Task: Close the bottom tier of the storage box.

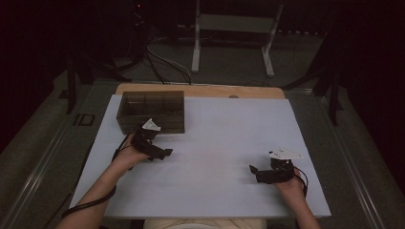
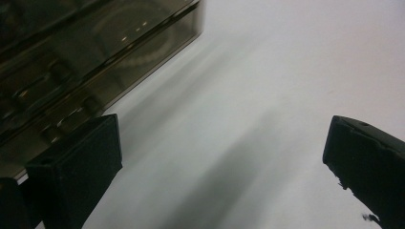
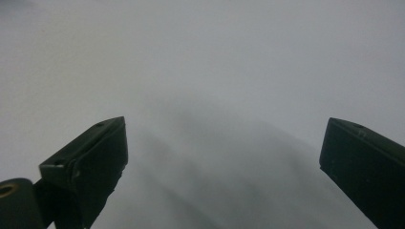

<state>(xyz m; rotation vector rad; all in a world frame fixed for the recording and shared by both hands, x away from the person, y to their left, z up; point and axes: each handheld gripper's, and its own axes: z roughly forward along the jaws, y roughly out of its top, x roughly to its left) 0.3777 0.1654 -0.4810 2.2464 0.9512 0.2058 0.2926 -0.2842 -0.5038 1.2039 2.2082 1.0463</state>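
Observation:
A dark, see-through box (image 1: 151,111) with compartments stands at the back left of the white table (image 1: 224,133). My left gripper (image 1: 165,153) lies just in front of that box, pointing right, jaws wide apart with nothing between them. In the left gripper view the box (image 2: 81,62) fills the upper left beside my left jaw, and the left gripper (image 2: 222,157) stands open over bare white surface. My right gripper (image 1: 255,172) rests low at the front right, pointing left. In the right gripper view the right gripper (image 3: 222,162) is open over plain white tabletop.
A wooden board (image 1: 200,89) sticks out behind the white sheet. Beyond it, on a dark floor, stand a white metal frame (image 1: 234,28) and cables (image 1: 162,62). Both forearms come in from the bottom edge.

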